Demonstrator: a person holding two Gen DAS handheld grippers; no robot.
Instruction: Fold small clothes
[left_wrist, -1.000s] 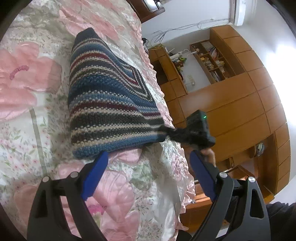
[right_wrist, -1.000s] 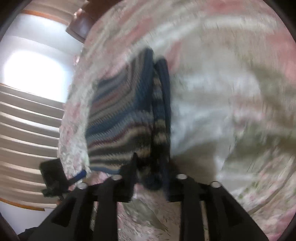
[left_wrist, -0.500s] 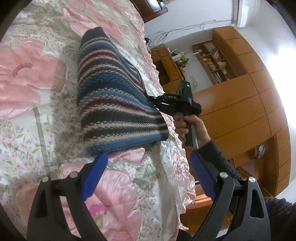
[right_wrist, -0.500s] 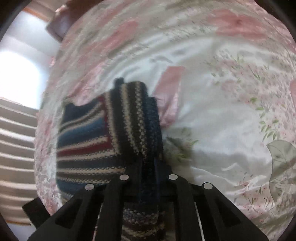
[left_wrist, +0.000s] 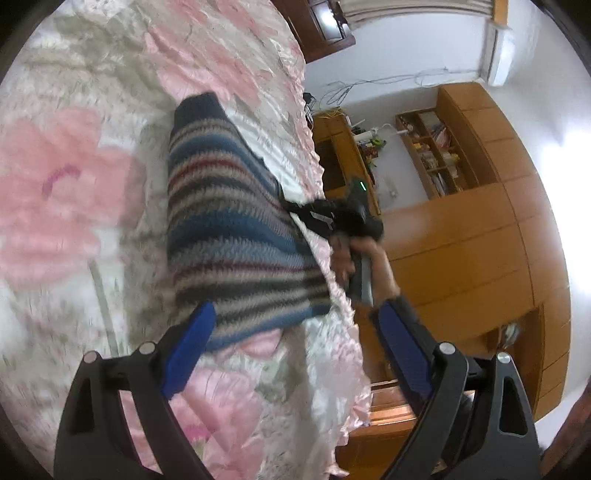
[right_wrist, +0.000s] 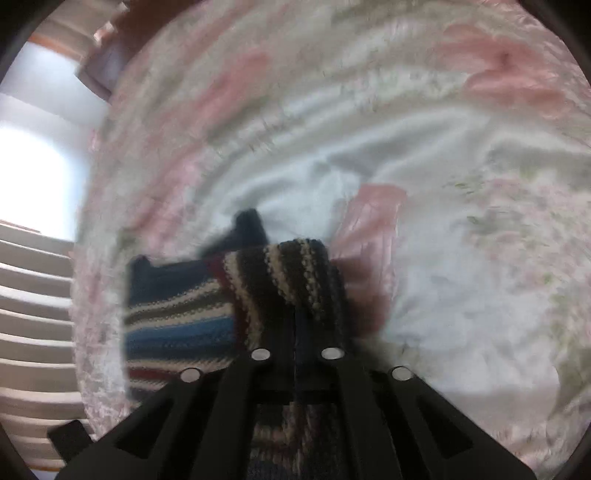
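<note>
On the bed (left_wrist: 229, 66), toward its right edge, lies the sweater (left_wrist: 229, 229), already folded into a compact stack. Over the last second the left tongs (left_wrist: 291, 332) have kept their blue pads wide apart and empty, but they have closed in: the near hem that sat clear of the left pad now reaches it and is partly covered by it. Whether the pad touches the knit cannot be told through the blur. Further right, the right tongs (left_wrist: 295, 210) have travelled from the stack's near corner up along its right side, and in the right wrist view they are (right_wrist: 295, 321) clamped tight on a doubled fold of knit that rises between the jaws. The person's hand (left_wrist: 354, 254) grips the handle just off the bed's edge.

This suggests the fold is being carried or tightened by the right side, with the left coming in to pin or take the hem.

The sweater is a thick, soft, nubbly knit in blue, cream, maroon and dark bands, with a navy ribbed edge; it should bend thickly and hold its fold poorly. The bedspread (right_wrist: 369, 110) is glossy quilted satin, pink-flowered, with a ruffled border, and probably slippery.
</note>
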